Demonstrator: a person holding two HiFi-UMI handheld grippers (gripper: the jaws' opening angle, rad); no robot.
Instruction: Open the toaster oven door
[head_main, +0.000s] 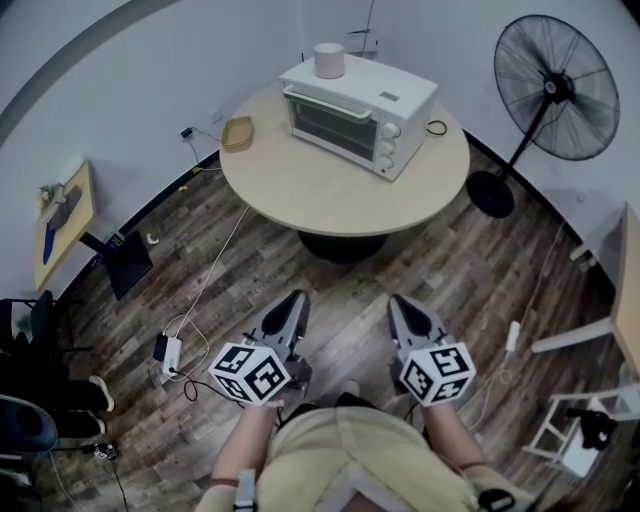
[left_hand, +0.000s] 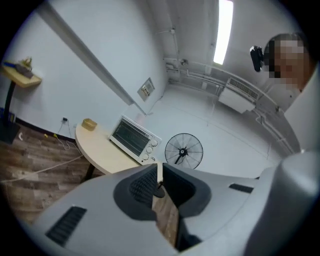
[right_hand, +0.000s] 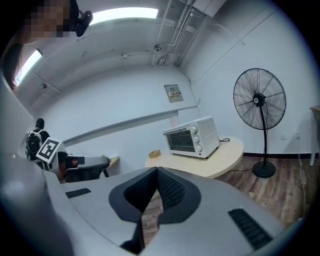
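We hold both grippers low, close to our body, above the wood floor (head_main: 230, 260) and well short of the round table (head_main: 340, 195). The left gripper (head_main: 296, 296) has its jaws pressed together with nothing between them; in its own view the two dark pads meet at the tips. The right gripper (head_main: 397, 299) is the same, its jaws together and empty. Both tips point toward the table.

The toaster oven (head_main: 360, 112) stands on the table's far half, near the far edge, well apart from both grippers. It sits at an angle, with its glass door (head_main: 322, 124) turned toward the table's near-left side. The door is closed, upright against the body, its handle (head_main: 325, 101) along the top. Three knobs (head_main: 388, 145) run down the panel at the door's right.

A pink cylinder (head_main: 328, 60) stands on the oven's top. A small wooden tray (head_main: 238, 132) lies at the table's left edge, beside the oven but not touching it. A standing fan (head_main: 555, 88) is on the floor, off the table's right edge.
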